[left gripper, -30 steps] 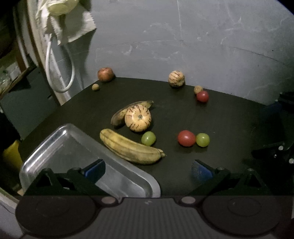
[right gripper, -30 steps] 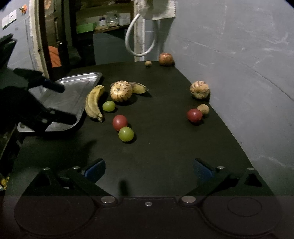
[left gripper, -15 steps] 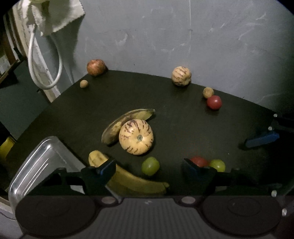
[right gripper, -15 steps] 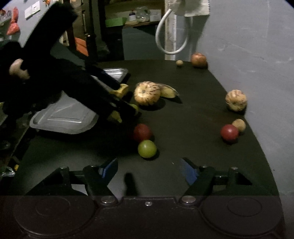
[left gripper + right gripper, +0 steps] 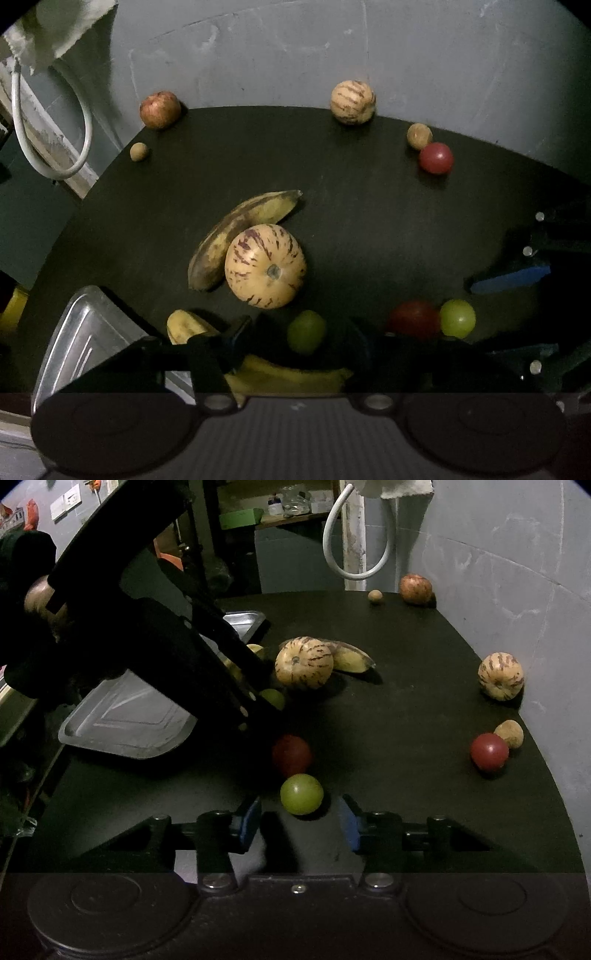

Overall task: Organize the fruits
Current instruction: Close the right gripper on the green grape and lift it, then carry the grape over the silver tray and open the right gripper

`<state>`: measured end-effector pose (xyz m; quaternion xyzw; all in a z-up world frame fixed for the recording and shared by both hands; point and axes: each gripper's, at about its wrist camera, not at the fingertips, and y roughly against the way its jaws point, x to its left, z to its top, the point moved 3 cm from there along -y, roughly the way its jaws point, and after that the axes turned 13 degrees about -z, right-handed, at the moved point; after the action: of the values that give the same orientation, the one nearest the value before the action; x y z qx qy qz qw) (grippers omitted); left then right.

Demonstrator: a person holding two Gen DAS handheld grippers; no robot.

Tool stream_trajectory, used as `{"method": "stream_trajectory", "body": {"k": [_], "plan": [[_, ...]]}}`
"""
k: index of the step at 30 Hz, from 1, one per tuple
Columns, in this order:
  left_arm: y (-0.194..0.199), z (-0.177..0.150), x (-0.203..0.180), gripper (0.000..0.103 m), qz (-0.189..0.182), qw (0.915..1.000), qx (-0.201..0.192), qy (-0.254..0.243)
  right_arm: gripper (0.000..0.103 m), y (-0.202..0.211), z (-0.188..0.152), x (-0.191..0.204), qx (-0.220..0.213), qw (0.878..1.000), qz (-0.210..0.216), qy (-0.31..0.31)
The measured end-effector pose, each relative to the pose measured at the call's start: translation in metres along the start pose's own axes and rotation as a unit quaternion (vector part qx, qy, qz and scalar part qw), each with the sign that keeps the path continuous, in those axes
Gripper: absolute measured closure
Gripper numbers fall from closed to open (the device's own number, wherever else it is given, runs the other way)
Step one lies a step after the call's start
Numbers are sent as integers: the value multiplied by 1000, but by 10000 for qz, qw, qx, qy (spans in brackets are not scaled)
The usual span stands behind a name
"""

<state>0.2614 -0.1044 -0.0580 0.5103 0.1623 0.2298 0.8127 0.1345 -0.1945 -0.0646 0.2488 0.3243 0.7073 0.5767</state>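
We note left gripper point(image 5: 295, 343) jaws just closing astride banana point(image 5: 280, 376) beside tray point(image 5: 74, 343), not clamped. Right gripper point(image 5: 299, 821) narrowing toward green fruit point(image 5: 301, 794), untouched. We judge banana soft, bruisable: grip mid-body. Fruit round, slippery.

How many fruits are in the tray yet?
None: the metal tray looks bare. The left hand-held gripper has been closing around the banana; the right hand-held gripper has been closing by the green fruit, not touching. All other fruit waits on the table.
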Motion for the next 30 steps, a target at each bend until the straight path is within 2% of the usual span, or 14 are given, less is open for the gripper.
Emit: {"method": "stream_trajectory", "body": {"k": [7, 10, 13, 21, 24, 30], "plan": [[-8, -1, -4, 60, -18, 9999, 102, 40, 66, -8, 4, 4, 17, 10000, -3, 77], [-8, -1, -3, 68, -125, 9998, 76, 142, 75, -10, 5, 3, 17, 10000, -69, 52], [-8, -1, -3, 76, -46, 9998, 47, 170, 76, -9, 5, 2, 23, 10000, -89, 23], [-3, -8, -4, 78, -336, 9967, -244, 692, 76, 2, 4, 0, 50, 9996, -205, -169], [4, -11, -6, 78, -526, 9906, -530, 1150, 76, 10, 4, -3, 43, 9992, -298, -254], [26, -26, 2, 78, -890, 9629, -1126, 2283, 76, 25, 12, -4, -43, 9988, -422, -235]]}}
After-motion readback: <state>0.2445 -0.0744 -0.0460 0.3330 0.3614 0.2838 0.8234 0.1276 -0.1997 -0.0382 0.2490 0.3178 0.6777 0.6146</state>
